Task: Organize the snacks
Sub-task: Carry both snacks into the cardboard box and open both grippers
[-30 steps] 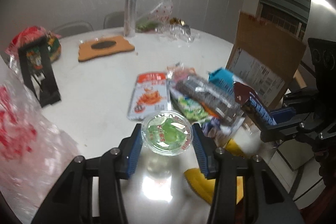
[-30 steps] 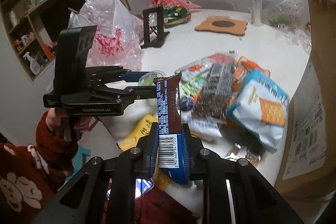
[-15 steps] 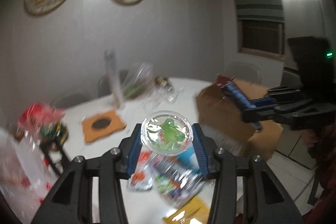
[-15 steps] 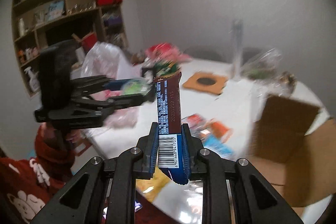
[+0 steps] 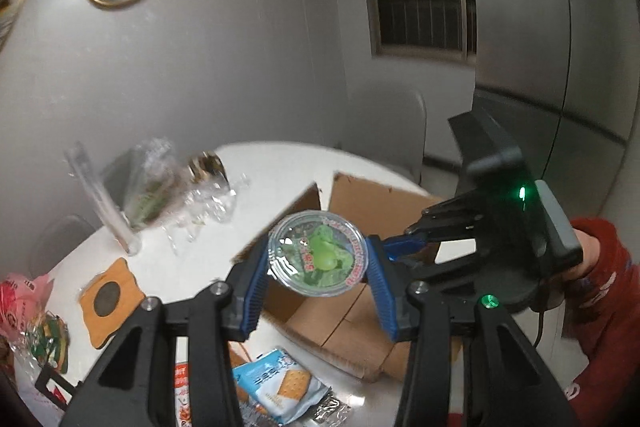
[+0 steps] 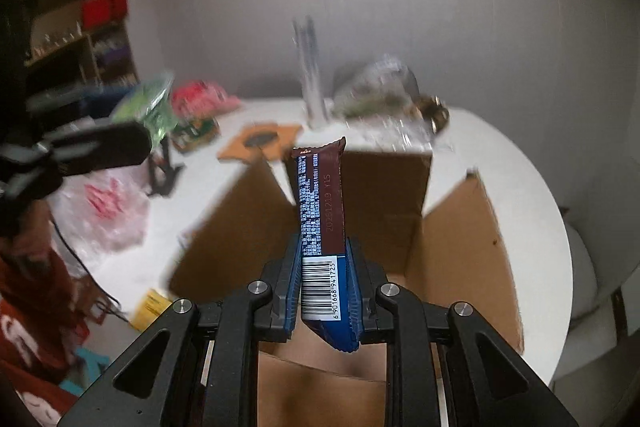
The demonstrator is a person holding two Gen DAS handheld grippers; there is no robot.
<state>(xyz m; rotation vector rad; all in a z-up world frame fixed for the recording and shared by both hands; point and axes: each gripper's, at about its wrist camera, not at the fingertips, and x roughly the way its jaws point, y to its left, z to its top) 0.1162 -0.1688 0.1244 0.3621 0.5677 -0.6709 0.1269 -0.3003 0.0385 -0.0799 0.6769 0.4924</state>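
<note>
My left gripper [image 5: 318,281] is shut on a clear jelly cup [image 5: 318,259] with green filling, held in the air above the open cardboard box [image 5: 360,203]. My right gripper [image 6: 322,291] is shut on a brown and blue snack bar [image 6: 320,203] that stands upright over the box [image 6: 460,227]. The right gripper also shows in the left wrist view [image 5: 394,247] at the right, over the box. The left gripper shows blurred in the right wrist view [image 6: 140,131] at the left with the cup [image 6: 152,107].
A blue cracker packet [image 5: 280,387] and other snack packets lie on the white round table [image 5: 280,167] near the box. An orange coaster [image 5: 108,299], a tall clear tube [image 5: 104,203], plastic bags [image 5: 160,179] and a black stand [image 6: 160,163] sit farther off.
Both grippers rose from the snack pile on the table and swung right over the open cardboard box, still holding the jelly cup and the snack bar.
</note>
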